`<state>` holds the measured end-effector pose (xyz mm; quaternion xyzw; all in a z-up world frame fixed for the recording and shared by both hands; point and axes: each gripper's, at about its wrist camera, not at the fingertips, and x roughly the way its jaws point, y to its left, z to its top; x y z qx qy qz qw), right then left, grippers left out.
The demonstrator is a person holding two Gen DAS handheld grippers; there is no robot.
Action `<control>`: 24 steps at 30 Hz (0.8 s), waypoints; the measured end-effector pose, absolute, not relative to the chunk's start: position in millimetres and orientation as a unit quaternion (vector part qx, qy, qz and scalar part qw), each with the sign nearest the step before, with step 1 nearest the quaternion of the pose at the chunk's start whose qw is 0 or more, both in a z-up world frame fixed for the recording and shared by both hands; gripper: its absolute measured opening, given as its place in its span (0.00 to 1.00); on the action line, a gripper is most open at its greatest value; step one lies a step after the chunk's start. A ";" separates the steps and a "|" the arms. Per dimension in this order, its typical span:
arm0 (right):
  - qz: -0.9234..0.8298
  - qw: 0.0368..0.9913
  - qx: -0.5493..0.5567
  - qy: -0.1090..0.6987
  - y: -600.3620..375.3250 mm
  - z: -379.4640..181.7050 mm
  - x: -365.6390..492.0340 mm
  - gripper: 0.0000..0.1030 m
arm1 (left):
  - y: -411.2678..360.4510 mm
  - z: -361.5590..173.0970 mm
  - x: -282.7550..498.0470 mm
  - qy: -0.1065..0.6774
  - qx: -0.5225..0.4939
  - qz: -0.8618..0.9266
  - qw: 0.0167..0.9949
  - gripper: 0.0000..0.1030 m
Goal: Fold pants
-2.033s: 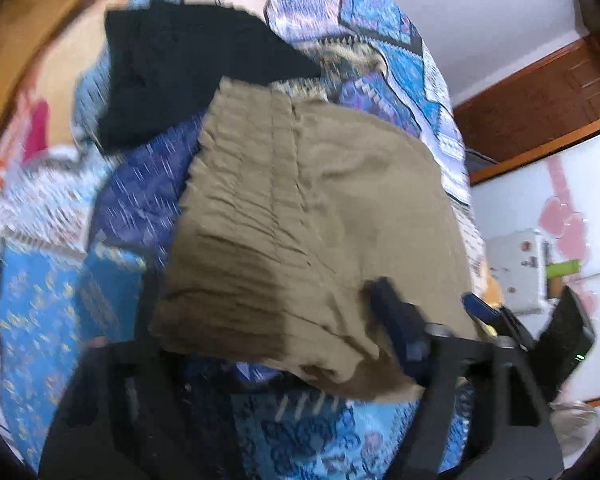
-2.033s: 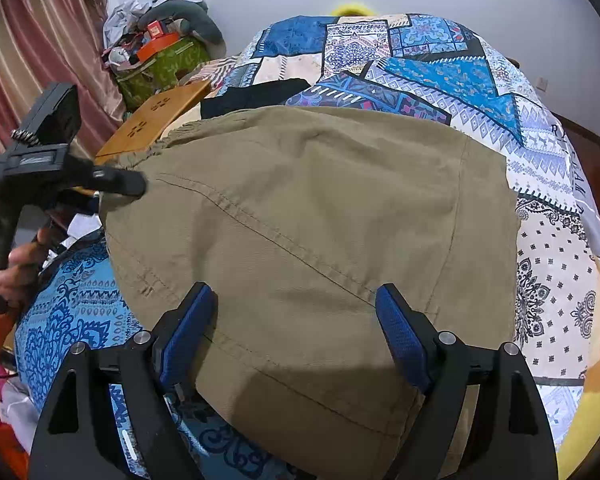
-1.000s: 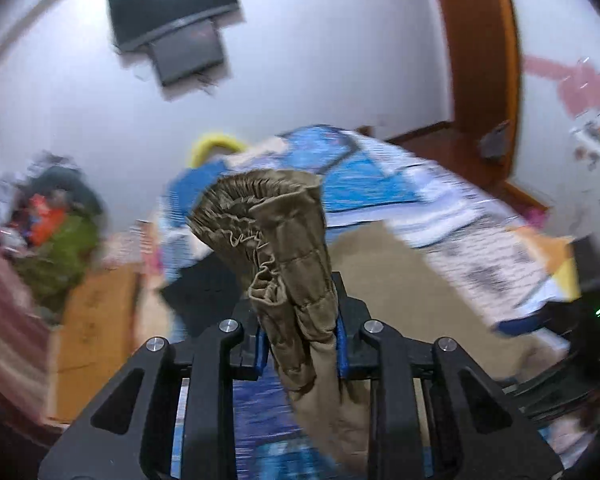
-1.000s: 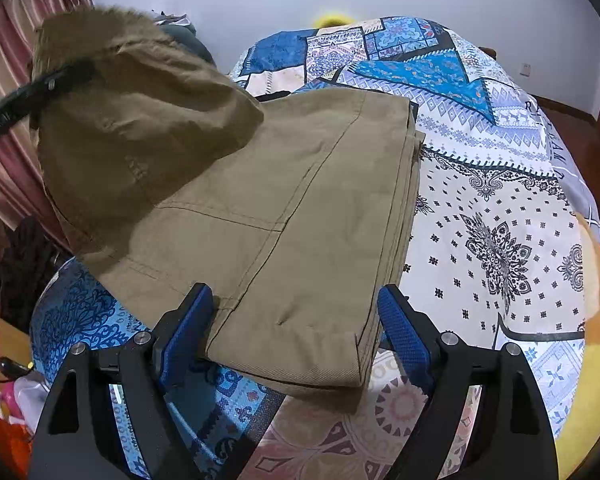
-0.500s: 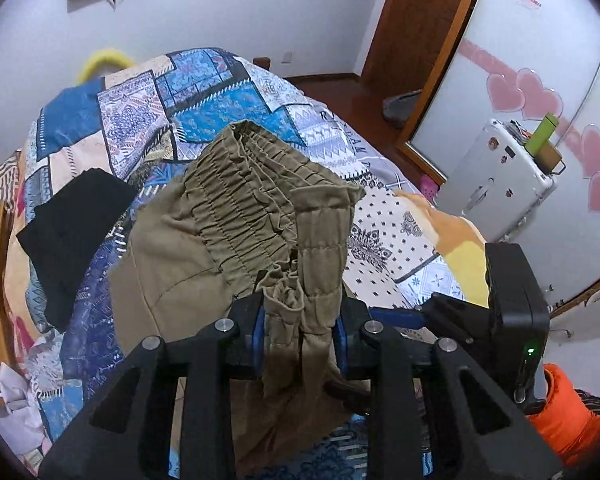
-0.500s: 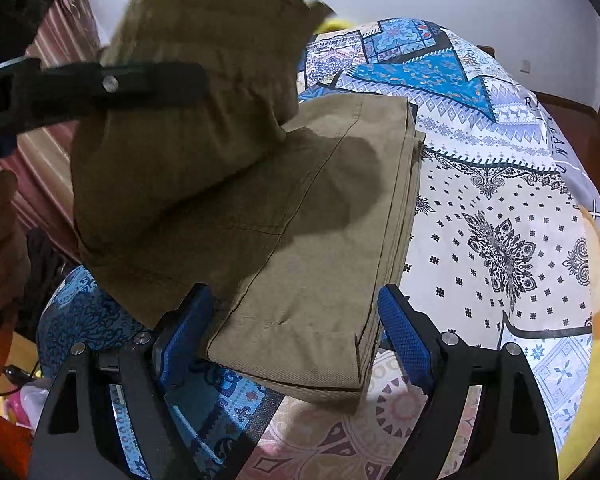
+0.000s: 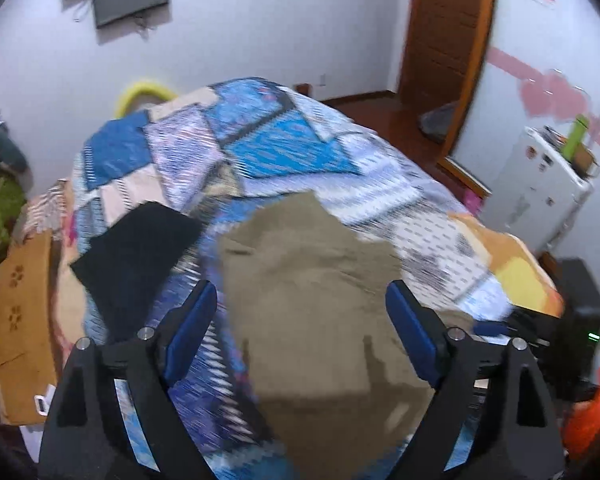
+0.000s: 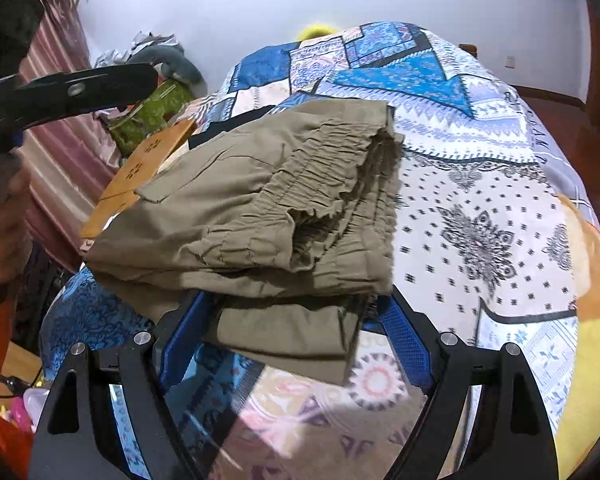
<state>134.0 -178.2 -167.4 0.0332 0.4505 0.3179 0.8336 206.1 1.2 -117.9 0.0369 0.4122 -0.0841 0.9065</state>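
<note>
The olive-khaki pants [image 8: 268, 208] lie folded in a stack on the patchwork bedspread [image 8: 480, 208], with the gathered elastic waistband on top toward the right. In the left wrist view the pants [image 7: 312, 312] show blurred below the gripper. My left gripper [image 7: 300, 332] is open and empty above them; it also shows in the right wrist view [image 8: 76, 88], lifted at the upper left. My right gripper [image 8: 288, 340] is open, its blue pads on either side of the near edge of the stack.
A black garment [image 7: 136, 248] lies on the bed left of the pants. A wooden board [image 7: 20, 320] stands at the bed's left side. A white appliance [image 7: 540, 188] and a wooden door [image 7: 440, 28] are at the right.
My left gripper carried the waistband over the pants, let it go and opened. The waistband end now lies on top of the stack. The right gripper stayed open at the near edge.
</note>
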 end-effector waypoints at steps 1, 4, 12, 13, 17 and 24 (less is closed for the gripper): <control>0.313 0.836 0.034 0.449 -181.3 -166.5 132.9 0.81 | 9.7 -118.1 217.3 0.413 0.041 -0.070 0.907 0.86; 0.295 0.845 0.035 0.445 -192.4 -163.2 133.3 0.81 | 31.4 -123.0 250.3 0.421 0.046 -0.033 0.905 0.87; 0.257 0.855 0.064 0.446 -220.2 -161.2 136.2 0.81 | 56.8 -188.2 340.2 0.494 0.028 -0.010 0.869 0.89; 0.253 0.855 0.066 0.447 -222.0 -161.6 137.0 0.81 | 54.9 -197.5 345.6 0.503 0.031 -0.010 0.864 0.89; 0.238 0.857 0.079 0.450 -230.6 -162.5 142.6 0.81 | 46.5 -246.5 367.1 0.548 0.069 -0.008 0.834 0.89; 0.225 0.863 0.082 0.446 -235.2 -157.1 148.1 0.81 | 54.0 -271.4 350.5 0.539 0.110 0.015 0.835 0.91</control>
